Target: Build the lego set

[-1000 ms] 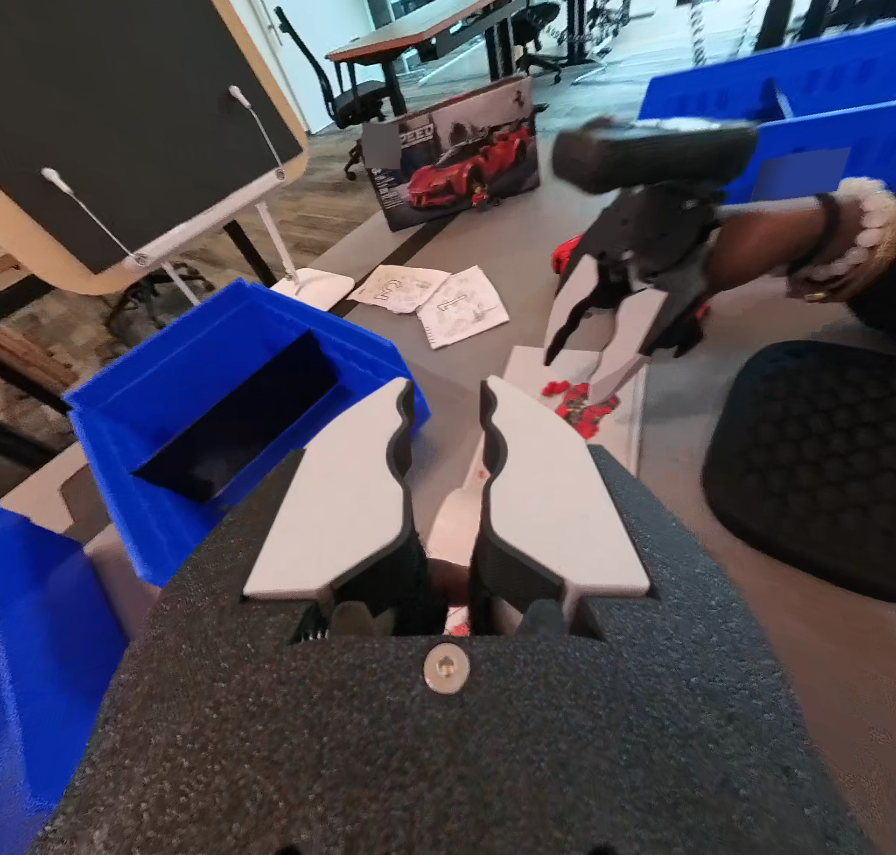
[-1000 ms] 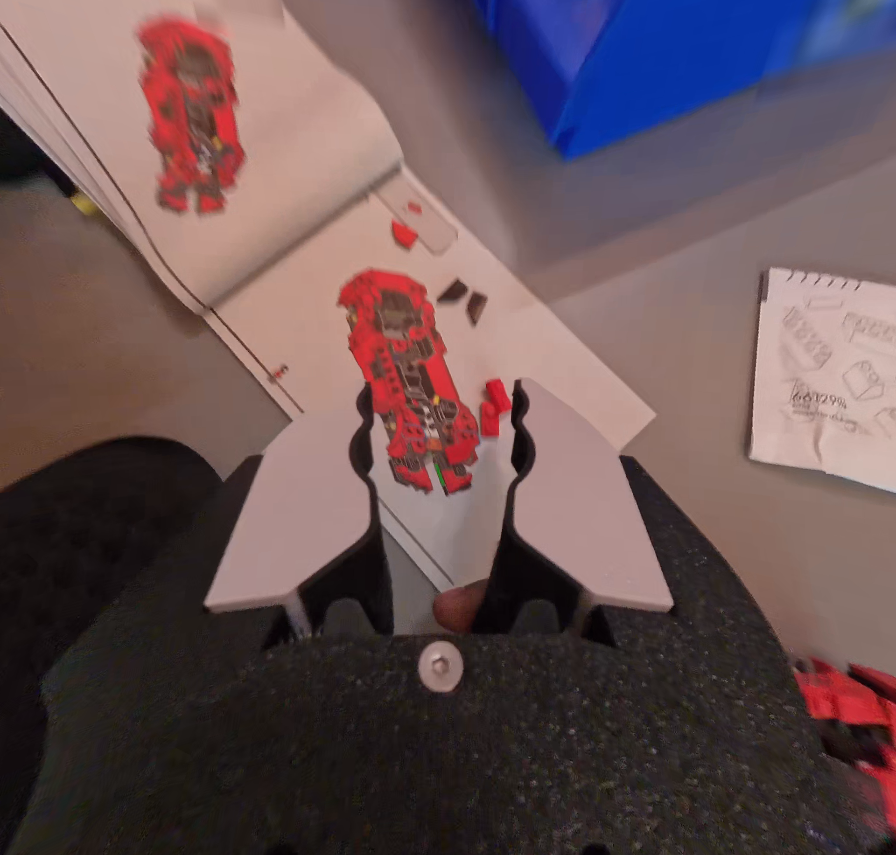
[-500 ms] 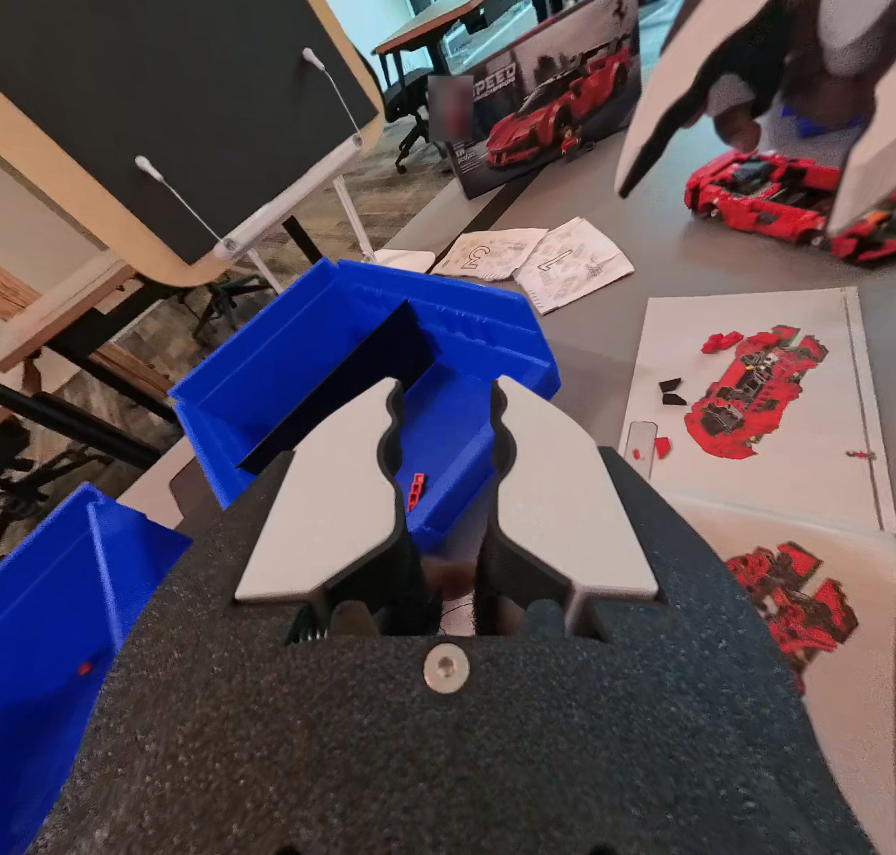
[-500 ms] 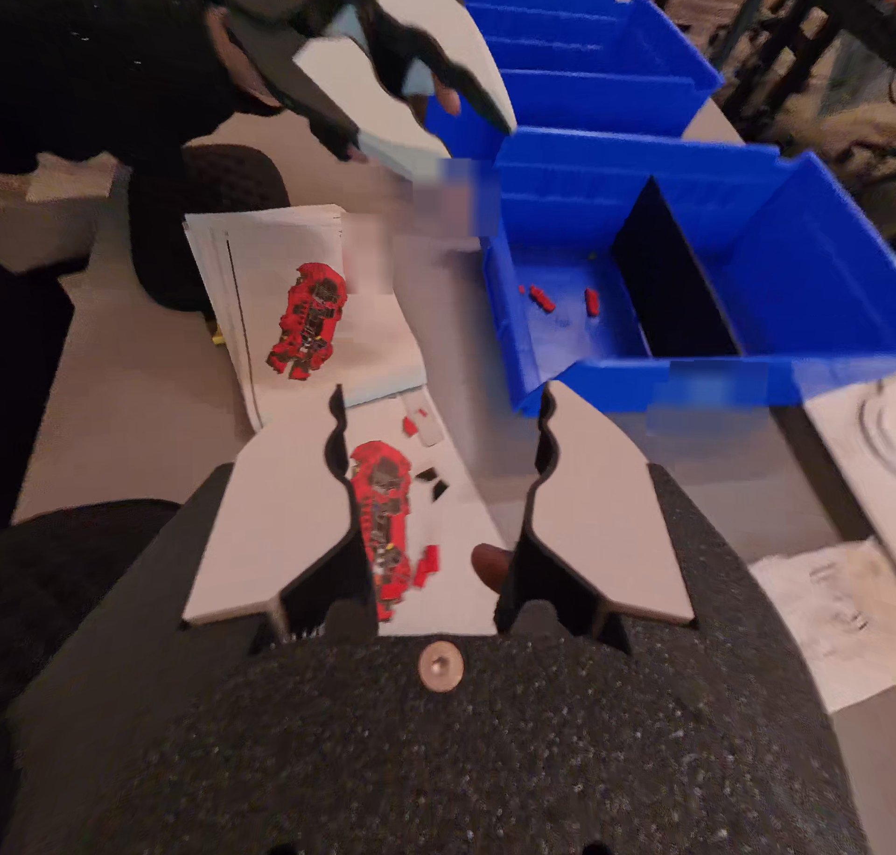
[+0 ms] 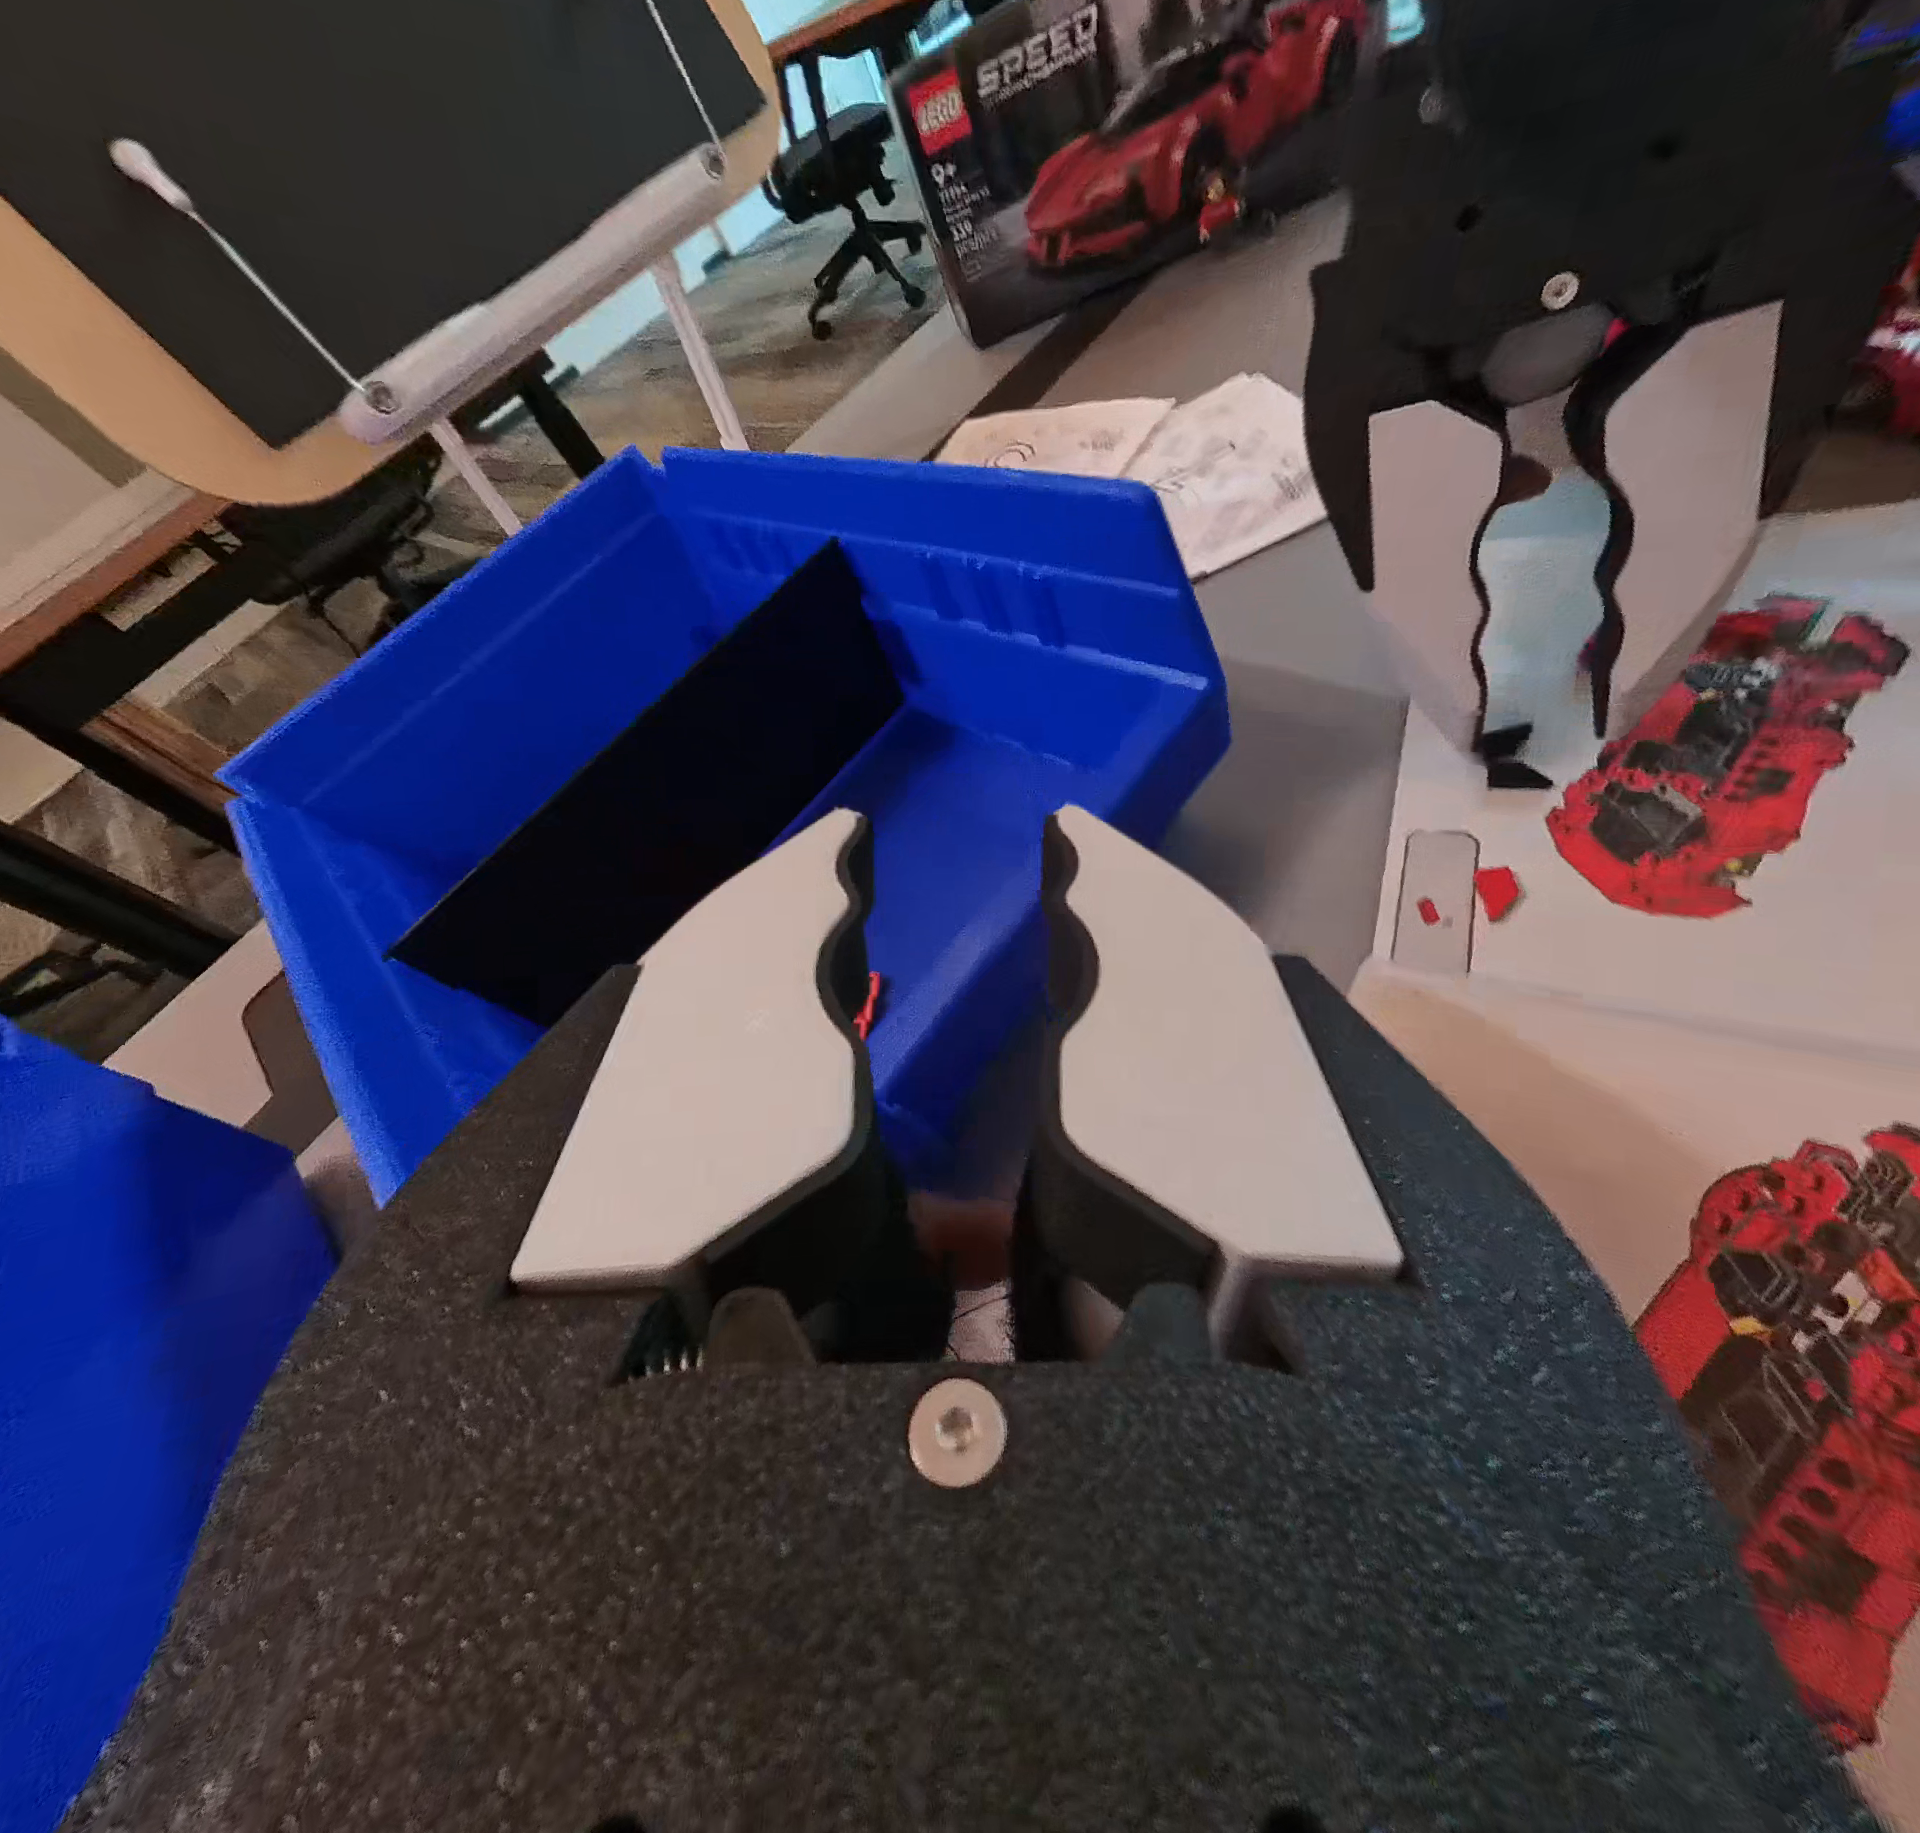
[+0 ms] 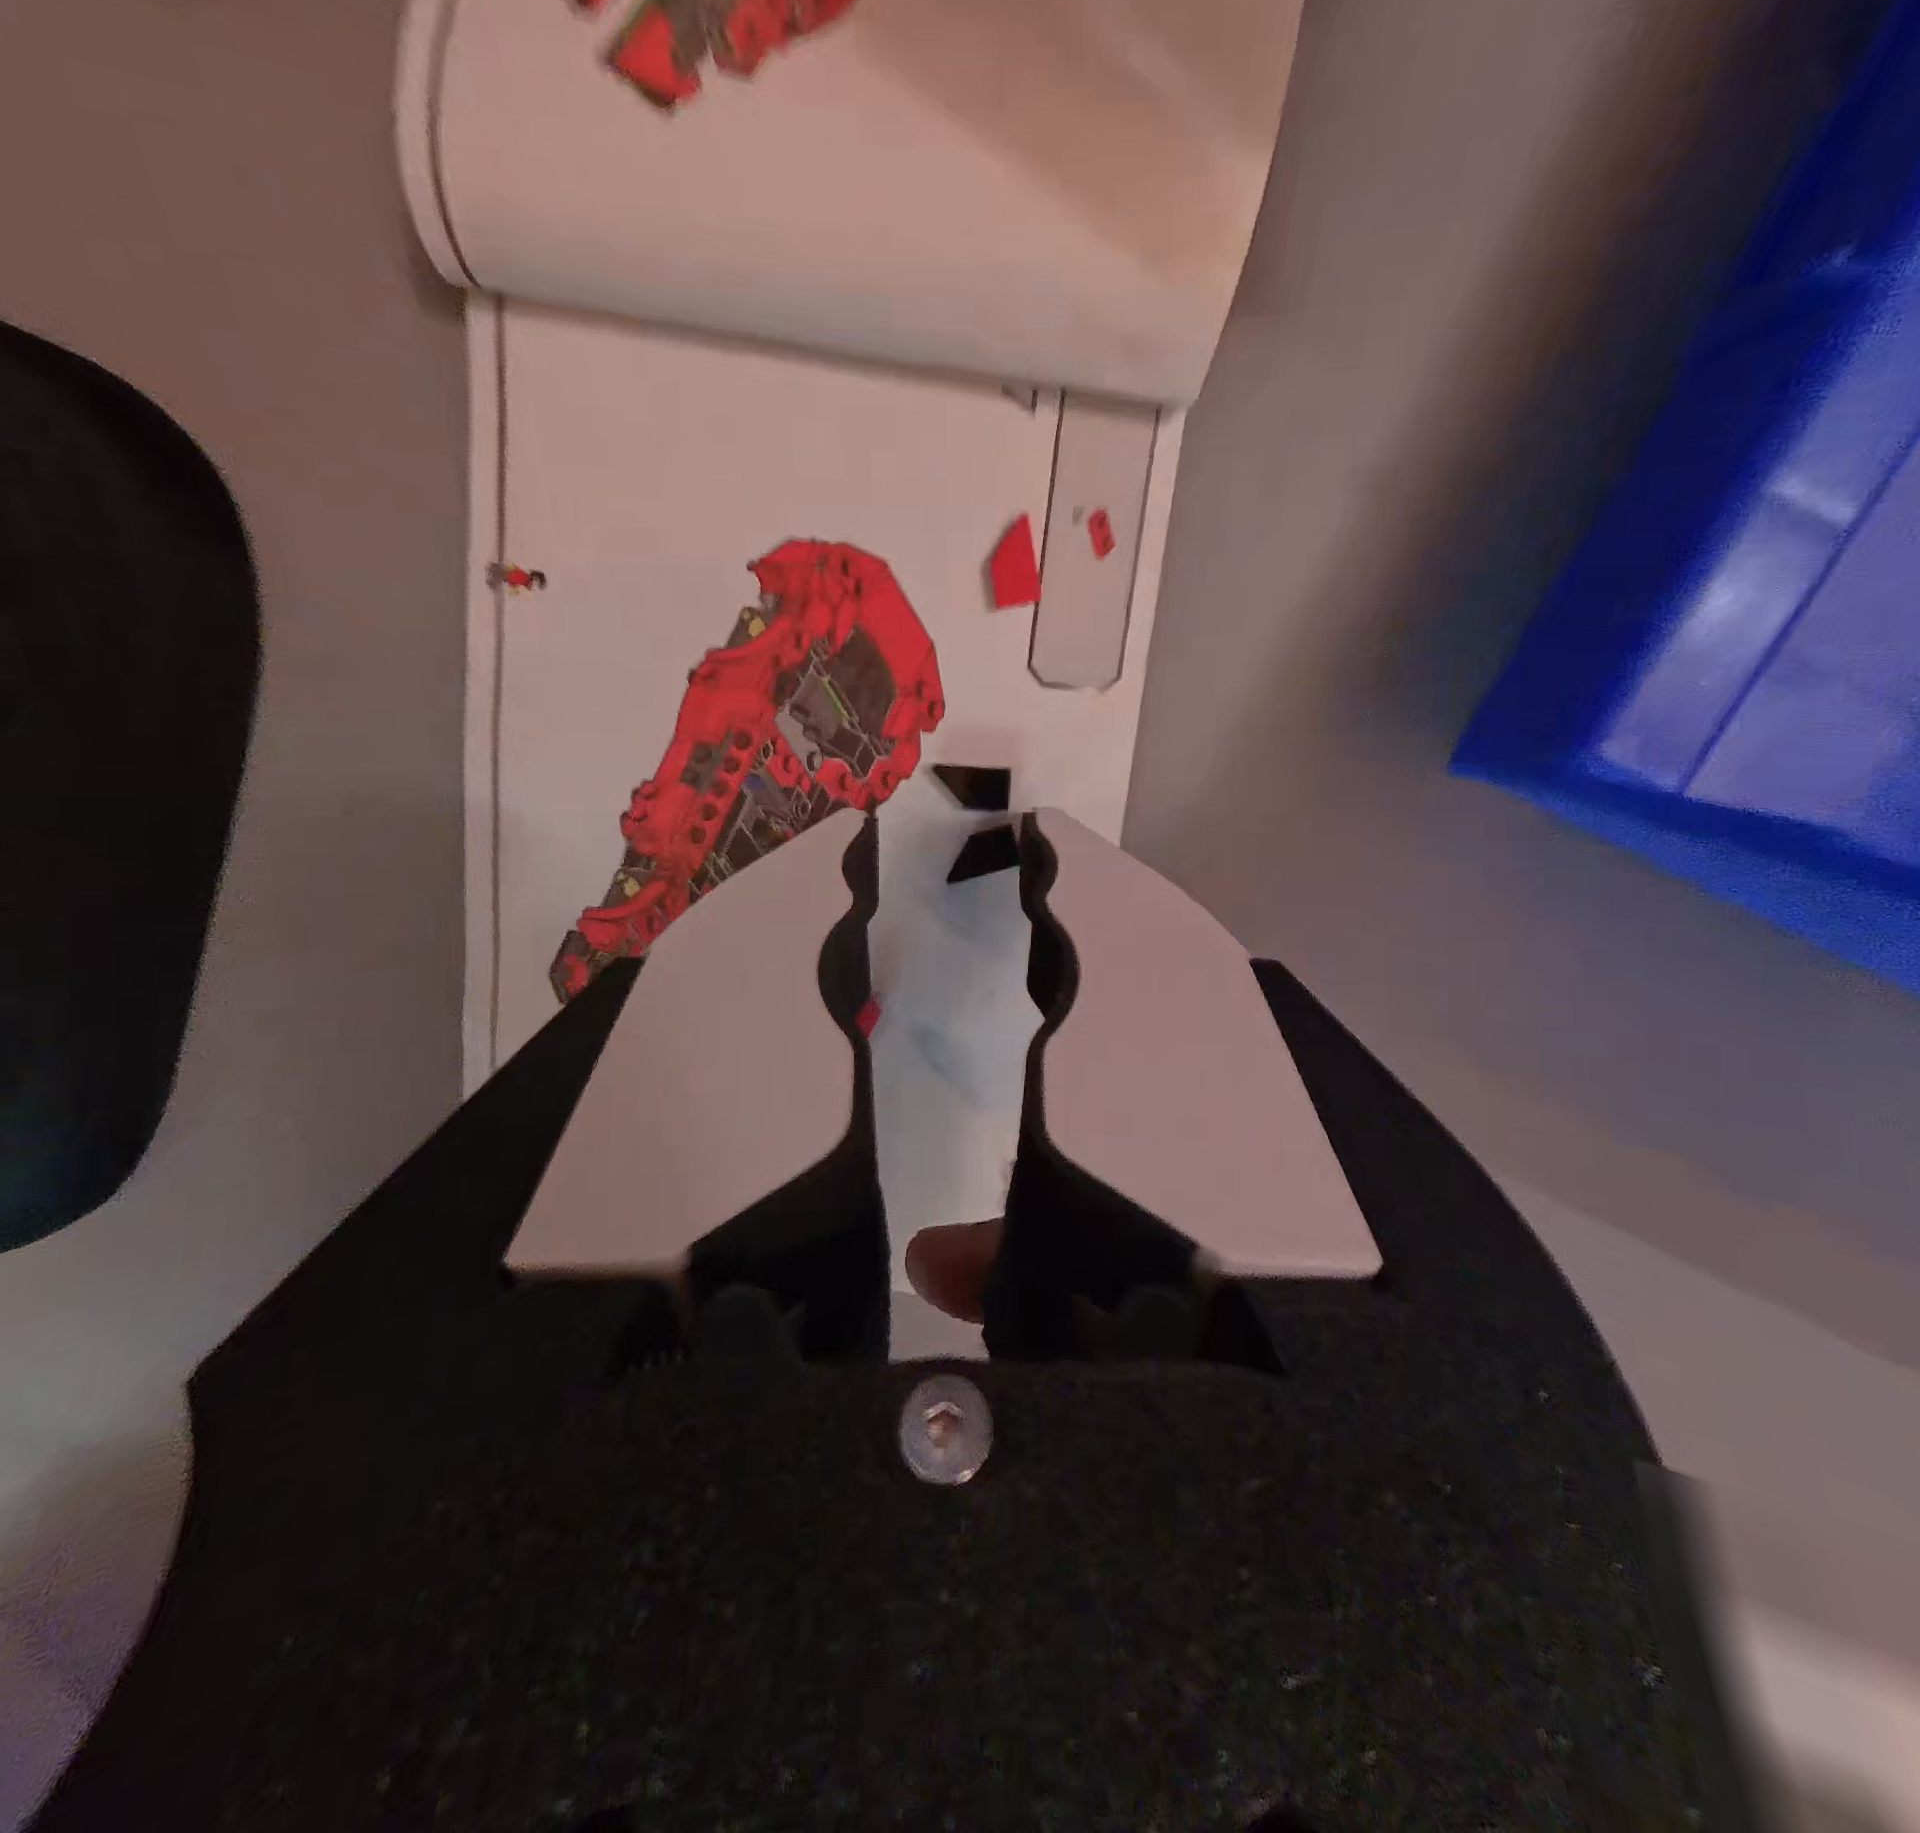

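Note:
My left gripper (image 5: 953, 822) is open and empty above the near compartment of a blue bin (image 5: 935, 505). A small red piece (image 5: 868, 1004) lies on the bin floor between its fingers. My right gripper (image 6: 948, 822) is open with a narrow gap. It points down at the open instruction booklet (image 6: 727, 433), just over two small black pieces (image 6: 977, 786). It also shows in the left wrist view (image 5: 1540, 729). A tiny red piece (image 6: 868, 1014) shows by its left finger. A red wedge piece (image 6: 1013, 562) lies farther up the page.
A black divider (image 5: 665, 775) splits the bin. A second blue bin (image 5: 104, 1316) is at the near left. The set's box (image 5: 1132, 152) and paper bags (image 5: 1143, 464) lie beyond. A black mat (image 6: 104, 744) lies left of the booklet. My right fingertips sit around 15 cm from my left ones.
My right gripper dropped from high over the table down to the booklet page, and its jaws narrowed. My left gripper moved in over the blue bin.

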A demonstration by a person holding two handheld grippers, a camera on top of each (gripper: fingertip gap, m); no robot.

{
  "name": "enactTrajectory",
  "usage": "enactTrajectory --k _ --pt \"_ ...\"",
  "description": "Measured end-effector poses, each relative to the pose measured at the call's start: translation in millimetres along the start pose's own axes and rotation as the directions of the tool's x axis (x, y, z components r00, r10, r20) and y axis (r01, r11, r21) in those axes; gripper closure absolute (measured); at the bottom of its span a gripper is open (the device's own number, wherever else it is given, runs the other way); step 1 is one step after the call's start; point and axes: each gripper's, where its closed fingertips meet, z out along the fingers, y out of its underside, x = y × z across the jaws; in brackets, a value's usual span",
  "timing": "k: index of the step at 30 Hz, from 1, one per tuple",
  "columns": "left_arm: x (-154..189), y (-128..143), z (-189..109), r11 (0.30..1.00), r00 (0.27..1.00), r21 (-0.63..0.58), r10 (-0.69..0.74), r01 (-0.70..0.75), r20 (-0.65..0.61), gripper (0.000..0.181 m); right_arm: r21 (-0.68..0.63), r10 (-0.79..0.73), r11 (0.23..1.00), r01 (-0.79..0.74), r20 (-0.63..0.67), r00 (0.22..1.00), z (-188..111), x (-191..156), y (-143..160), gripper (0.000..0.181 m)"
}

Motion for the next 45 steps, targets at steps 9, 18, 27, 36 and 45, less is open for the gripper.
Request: enactTrajectory --k 9,18,27,36,45 --pt "11.6 16.3 11.8 0.998 0.996 -0.020 -0.060 0.059 -0.068 0.151 0.005 0.050 0.999 -0.050 -0.105 0.993 -1.0 8.5 4.2 0.156" --pt "14.5 21.9 13.4 0.994 0.989 -0.018 -0.106 0.104 -0.101 0.152 0.083 0.237 0.971 -0.226 -0.176 0.955 1.7 4.4 -5.9 0.157" --pt "14.7 24.5 14.4 0.992 0.986 -0.014 -0.124 0.123 -0.112 0.152 0.103 0.204 0.976 -0.190 -0.157 0.966 7.4 2.6 -6.6 0.168" --pt "15.3 27.6 15.6 0.992 0.985 -0.024 -0.128 0.126 -0.115 0.152 0.048 0.251 0.968 -0.247 -0.183 0.950 7.7 1.7 -6.2 0.171" --pt "13.5 30.6 15.8 0.991 0.985 -0.031 -0.130 0.128 -0.110 0.153 0.034 0.288 0.957 -0.288 -0.197 0.937 7.7 1.6 -5.8 0.171"
